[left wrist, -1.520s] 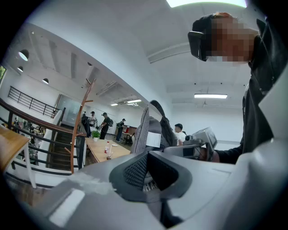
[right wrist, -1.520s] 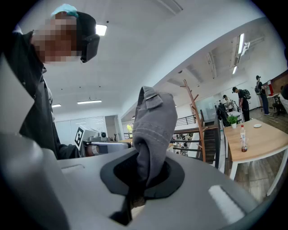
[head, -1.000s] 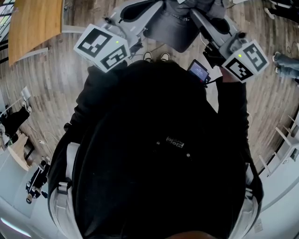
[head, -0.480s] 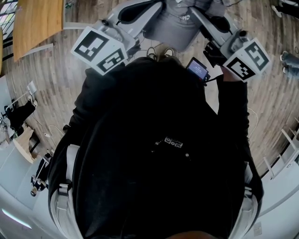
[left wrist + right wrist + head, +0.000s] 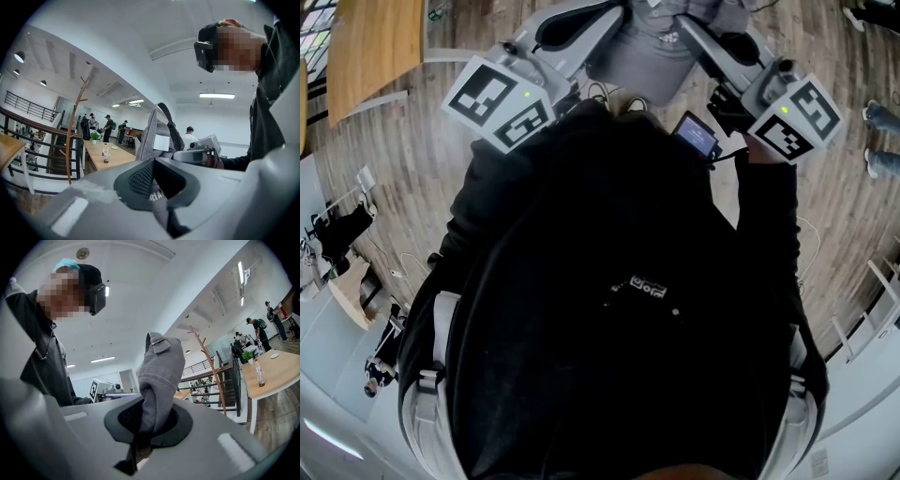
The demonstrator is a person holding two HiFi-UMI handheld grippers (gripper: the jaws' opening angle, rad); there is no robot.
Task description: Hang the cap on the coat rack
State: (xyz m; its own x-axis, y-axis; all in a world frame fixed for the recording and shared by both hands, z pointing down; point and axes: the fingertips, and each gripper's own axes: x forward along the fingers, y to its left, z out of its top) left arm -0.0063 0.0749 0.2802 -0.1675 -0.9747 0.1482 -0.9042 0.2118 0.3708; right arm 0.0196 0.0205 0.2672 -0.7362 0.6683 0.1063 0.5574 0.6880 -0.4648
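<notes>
An open hall with a plank floor [image 5: 394, 178]; the wooden coat rack [image 5: 70, 140] stands by a railing [image 5: 35, 133], seemingly well apart from the cap [image 5: 661, 52]. The left claw [image 5: 161, 204] is clamped on one side of the grey cap and the right claw [image 5: 140, 439] on the other. The cap is held in the air between them, in front of the person [image 5: 619, 309].

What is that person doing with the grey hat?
A person is holding one gripper in each hand. The left gripper and the right gripper are both shut on a grey cap, holding it up between them. The wooden coat rack stands farther off, and the cap is not on it yet.
</notes>
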